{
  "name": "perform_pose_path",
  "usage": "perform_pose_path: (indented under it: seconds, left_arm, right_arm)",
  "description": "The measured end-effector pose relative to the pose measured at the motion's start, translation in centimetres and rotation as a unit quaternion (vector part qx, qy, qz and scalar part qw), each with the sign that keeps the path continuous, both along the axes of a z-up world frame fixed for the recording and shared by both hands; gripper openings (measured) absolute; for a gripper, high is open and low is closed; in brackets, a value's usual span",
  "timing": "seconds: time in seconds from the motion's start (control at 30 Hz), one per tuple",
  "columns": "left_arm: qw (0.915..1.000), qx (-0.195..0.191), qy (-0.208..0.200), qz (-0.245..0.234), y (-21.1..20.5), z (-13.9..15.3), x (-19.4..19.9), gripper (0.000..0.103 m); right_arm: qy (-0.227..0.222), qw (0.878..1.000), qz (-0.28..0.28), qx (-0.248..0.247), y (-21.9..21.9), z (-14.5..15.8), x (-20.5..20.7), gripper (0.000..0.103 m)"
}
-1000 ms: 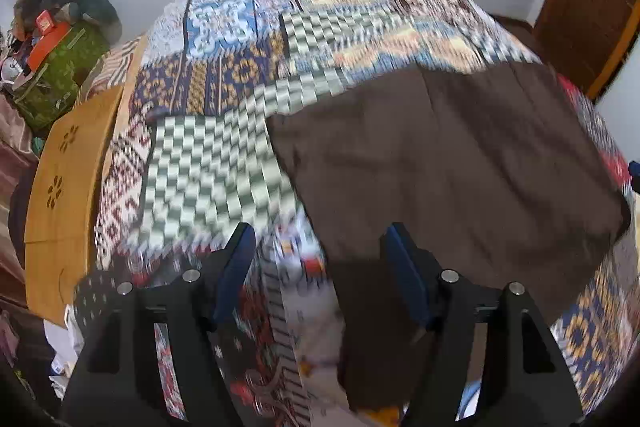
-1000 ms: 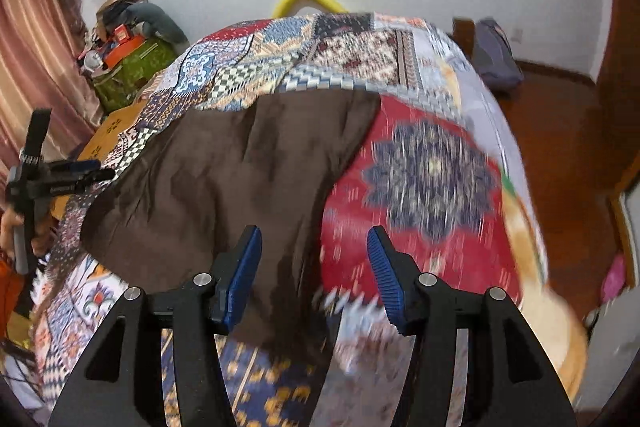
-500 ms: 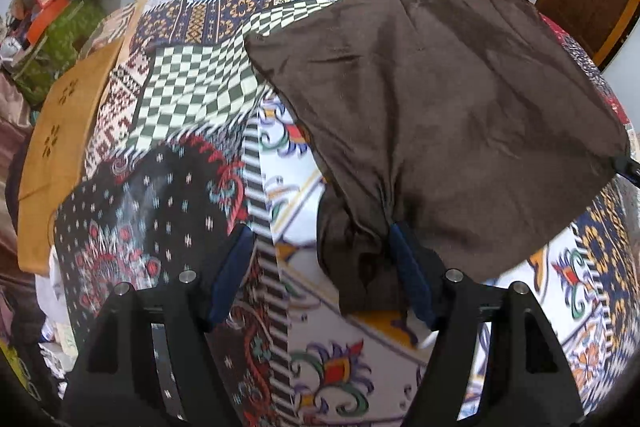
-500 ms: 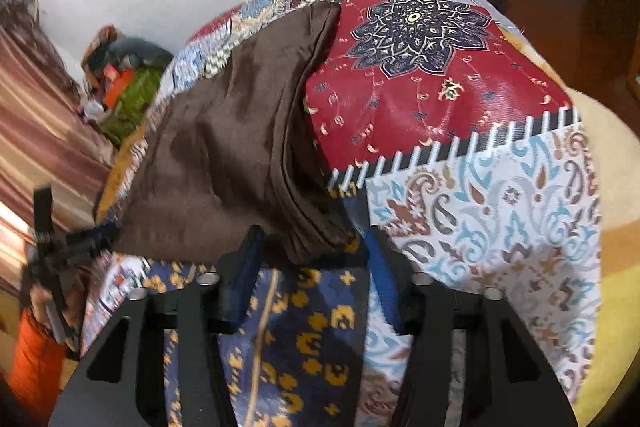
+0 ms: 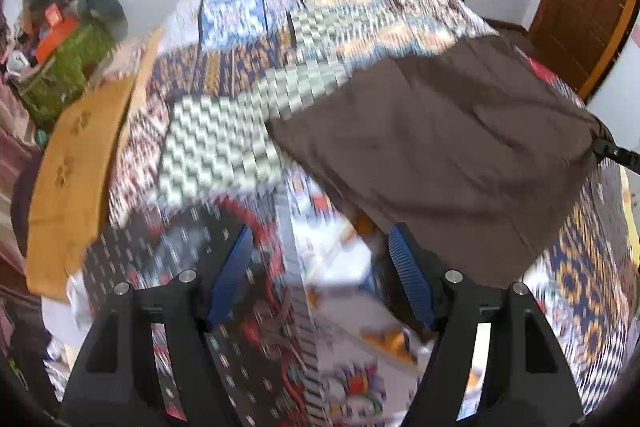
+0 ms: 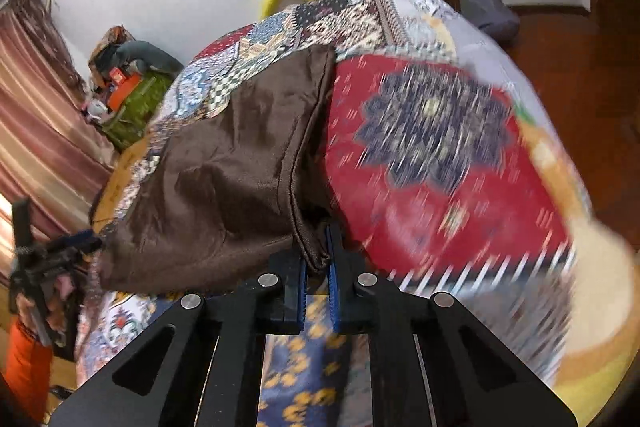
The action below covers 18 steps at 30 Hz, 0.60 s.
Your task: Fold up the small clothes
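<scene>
Bed: the patchwork quilt of many printed panels (image 6: 440,155) carried everything; I saw the picture smeared over its near edge in both wrist views, so I judged my placement there uncertain.
Cloth: the dark brown, slightly shiny small garment (image 6: 224,179) lay across the quilt from the middle toward its near edge, with its near right corner bunched up off the quilt.
Right gripper: my right gripper (image 6: 317,259) had just been closing and sat clamped on that bunched corner, a narrow fold of brown fabric pinched between the blue pads.
Left gripper: my left gripper (image 5: 320,275) stood with jaws wide apart and nothing between them; the garment's near left edge lay just beside its right finger (image 5: 410,283), outside the gap.
Risk, one-sided lift: I judged that raising the right corner alone would drag the garment askew across the quilt and spoil a square fold.
Risk, thin bite: I held only a small gather, so I reckoned the slippery fabric could slide out under tension.
Risk, quilt: closing the left jaws low could have caught the quilt along with the garment.
</scene>
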<state>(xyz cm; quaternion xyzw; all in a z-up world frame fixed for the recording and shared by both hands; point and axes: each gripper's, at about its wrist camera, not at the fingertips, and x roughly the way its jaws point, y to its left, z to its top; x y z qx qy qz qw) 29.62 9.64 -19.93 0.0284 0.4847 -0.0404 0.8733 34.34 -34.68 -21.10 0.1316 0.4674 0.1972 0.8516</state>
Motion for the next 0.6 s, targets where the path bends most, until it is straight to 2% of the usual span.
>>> perform_pose_path:
  seconds: [0.1,0.2,0.33,0.47,0.57,0.6]
  left_arm:
    - [0.9998,-0.005,-0.017,-0.009,0.0,0.9,2.8,0.072]
    - [0.9992,0.003,-0.026,-0.031,-0.8,0.5,6.3,0.073]
    - [0.9966,-0.011,-0.010,-0.081,-3.0,-1.3,10.9,0.075]
    - [0.9918,0.008,-0.003,-0.127,-5.7,-3.3,14.9,0.079]
    - [0.9892,-0.037,0.013,-0.141,-6.0,-4.4,17.1,0.079]
    - [0.9877,-0.061,0.023,-0.142,-6.0,-4.8,17.7,0.070]
  right_arm:
    - [-0.009,0.999,0.003,-0.031,-0.6,0.6,1.9,0.008]
    - [-0.012,0.998,0.008,-0.063,-1.1,0.9,4.3,0.008]
    - [-0.012,0.996,0.014,-0.093,-1.3,1.0,7.5,0.008]
    - [-0.017,0.992,0.017,-0.122,-0.7,0.7,10.2,0.008]
    - [-0.021,0.991,0.013,-0.132,-0.5,0.5,11.7,0.008]
    - [-0.025,0.990,0.011,-0.137,-0.4,0.4,12.0,0.008]
